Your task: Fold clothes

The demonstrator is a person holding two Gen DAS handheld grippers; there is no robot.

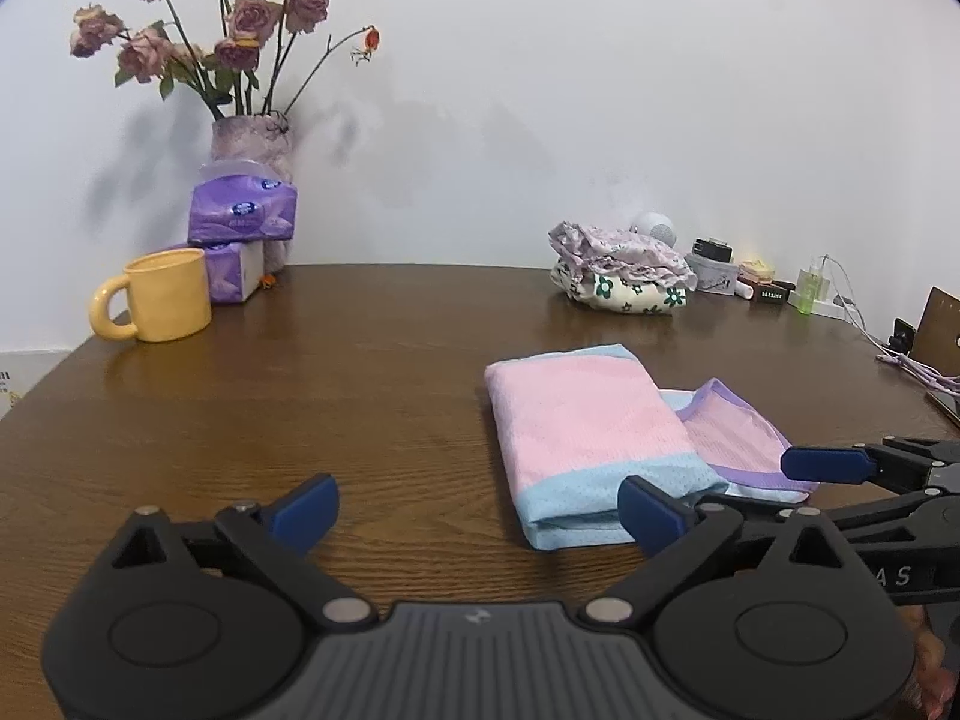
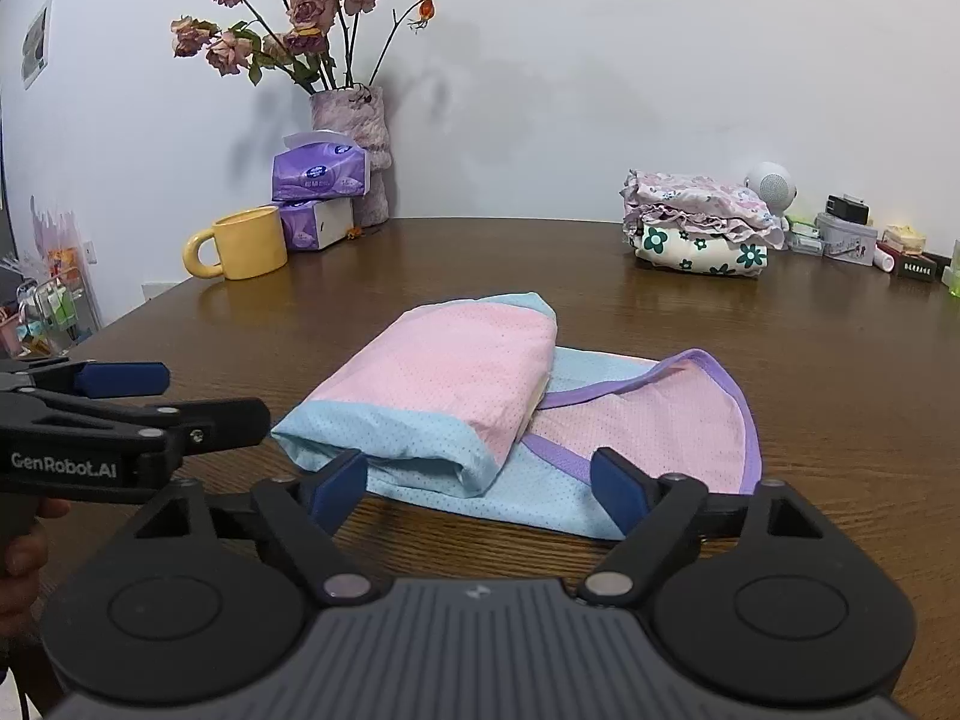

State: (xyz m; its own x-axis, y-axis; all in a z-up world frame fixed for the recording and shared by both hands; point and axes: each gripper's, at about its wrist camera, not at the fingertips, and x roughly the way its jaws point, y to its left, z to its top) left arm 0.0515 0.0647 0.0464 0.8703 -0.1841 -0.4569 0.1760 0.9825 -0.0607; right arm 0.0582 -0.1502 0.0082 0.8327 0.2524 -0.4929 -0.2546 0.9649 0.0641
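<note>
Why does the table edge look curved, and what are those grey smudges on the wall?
Left wrist view: fisheye lens bows the brown wooden table and darkens the corners. Right wrist view: the smudges are soft shadows behind the dried pink roses; the tabletop shows faint glare near the folded floral clothes.

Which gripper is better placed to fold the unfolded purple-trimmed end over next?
Probably right. The right gripper is open directly in front of the garment, its purple-trimmed flap just ahead. The left gripper, also open, sits off the folded side, mostly over bare table.
</note>
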